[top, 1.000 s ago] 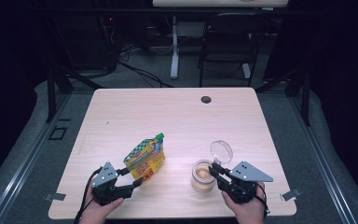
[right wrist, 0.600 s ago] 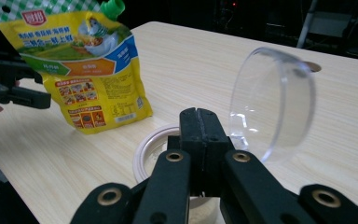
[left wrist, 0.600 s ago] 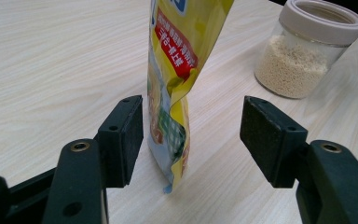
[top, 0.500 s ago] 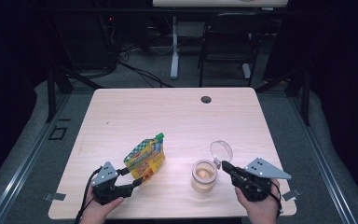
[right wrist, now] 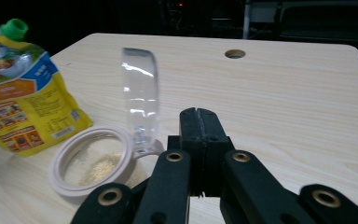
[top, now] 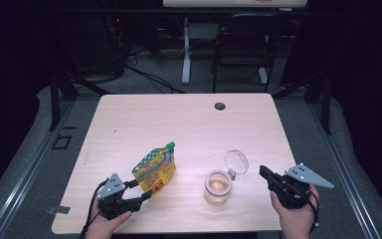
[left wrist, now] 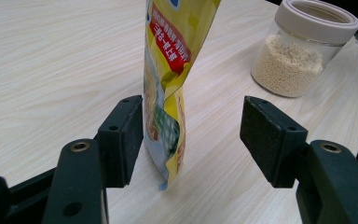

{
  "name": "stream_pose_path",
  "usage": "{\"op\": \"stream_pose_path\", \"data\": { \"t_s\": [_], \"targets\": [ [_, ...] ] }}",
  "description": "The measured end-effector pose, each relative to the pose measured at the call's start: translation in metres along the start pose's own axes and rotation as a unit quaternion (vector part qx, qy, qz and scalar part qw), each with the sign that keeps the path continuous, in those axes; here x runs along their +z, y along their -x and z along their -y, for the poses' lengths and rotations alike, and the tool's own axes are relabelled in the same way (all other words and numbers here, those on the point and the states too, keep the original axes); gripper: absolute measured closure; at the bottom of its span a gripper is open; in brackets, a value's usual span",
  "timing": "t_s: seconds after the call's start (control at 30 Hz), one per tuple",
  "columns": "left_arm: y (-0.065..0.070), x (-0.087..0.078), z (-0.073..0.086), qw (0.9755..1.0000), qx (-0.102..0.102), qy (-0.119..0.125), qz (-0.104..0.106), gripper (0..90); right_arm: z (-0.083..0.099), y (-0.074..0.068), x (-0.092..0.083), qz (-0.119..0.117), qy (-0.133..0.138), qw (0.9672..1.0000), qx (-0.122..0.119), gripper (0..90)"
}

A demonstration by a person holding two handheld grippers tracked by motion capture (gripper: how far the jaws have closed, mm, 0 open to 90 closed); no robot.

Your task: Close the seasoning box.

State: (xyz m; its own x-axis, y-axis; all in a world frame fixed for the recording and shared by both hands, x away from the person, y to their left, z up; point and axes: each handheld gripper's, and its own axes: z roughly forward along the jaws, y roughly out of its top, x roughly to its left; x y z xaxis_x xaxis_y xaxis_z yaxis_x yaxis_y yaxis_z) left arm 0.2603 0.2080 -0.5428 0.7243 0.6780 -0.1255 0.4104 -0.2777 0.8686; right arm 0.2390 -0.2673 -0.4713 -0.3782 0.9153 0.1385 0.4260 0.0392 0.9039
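Note:
A yellow spouted pouch [top: 155, 169] with a green cap stands on the wooden table [top: 179, 119]. My left gripper [top: 142, 196] is open around its lower end; in the left gripper view the pouch [left wrist: 168, 88] rests beside the left pad [left wrist: 126, 135], and the other pad stands well apart. A glass jar [top: 218, 185] holding a little pale grain sits to the right, its clear hinged lid [top: 236, 162] flipped up. My right gripper [top: 263, 173] is shut on nothing, right of the jar and apart from it. In the right gripper view the shut gripper [right wrist: 198, 116] points past the lid [right wrist: 141, 98].
A round cable hole [top: 220, 106] sits near the table's far edge. Beyond the table stand a dark chair [top: 243, 45] and a white desk leg [top: 185, 50]. Bare tabletop stretches across the far half.
My right gripper has drawn away from the jar to the right and its jaws have come together. The jar lid stays up. The left gripper and pouch have not moved.

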Motion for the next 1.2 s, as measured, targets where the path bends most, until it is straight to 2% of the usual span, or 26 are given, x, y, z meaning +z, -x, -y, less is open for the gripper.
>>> {"op": "stream_pose_path", "data": {
  "t_s": [0.13, 0.3, 0.4, 0.43, 0.53, 0.9, 1.2],
  "targets": [
    [0.0, -0.002, 0.001, 1.0, 0.0, 0.004, 0.0, 39.9, 0.004, 0.005, 0.012, 0.002, -0.009, 0.9999, 0.006, 90.0],
    [-0.001, -0.006, 0.003, 0.9999, 0.0, 0.006, -0.012, 40.0, 0.006, 0.007, 0.027, 0.003, -0.017, 0.9998, 0.005, 90.0],
    [-0.002, -0.009, 0.004, 0.9999, -0.001, 0.006, -0.015, 39.9, 0.006, 0.008, 0.034, 0.003, -0.02, 0.9998, 0.006, 90.0],
    [-0.002, -0.009, 0.004, 0.9998, -0.009, 0.01, -0.014, 39.9, 0.006, 0.008, 0.036, 0.003, -0.024, 0.9997, 0.006, 90.0],
    [-0.002, -0.012, 0.005, 0.9998, -0.006, 0.01, -0.017, 39.9, 0.006, 0.008, 0.041, -0.001, -0.025, 0.9997, 0.008, 90.0],
    [-0.002, -0.016, 0.007, 0.9998, -0.004, 0.005, -0.019, 39.8, 0.007, 0.003, 0.05, -0.009, -0.03, 0.9995, 0.004, 90.0],
    [-0.002, -0.017, 0.008, 0.9997, -0.007, 0.011, -0.022, 39.8, 0.006, 0.001, 0.052, -0.012, -0.028, 0.9995, 0.003, 90.0]
  ]
}}
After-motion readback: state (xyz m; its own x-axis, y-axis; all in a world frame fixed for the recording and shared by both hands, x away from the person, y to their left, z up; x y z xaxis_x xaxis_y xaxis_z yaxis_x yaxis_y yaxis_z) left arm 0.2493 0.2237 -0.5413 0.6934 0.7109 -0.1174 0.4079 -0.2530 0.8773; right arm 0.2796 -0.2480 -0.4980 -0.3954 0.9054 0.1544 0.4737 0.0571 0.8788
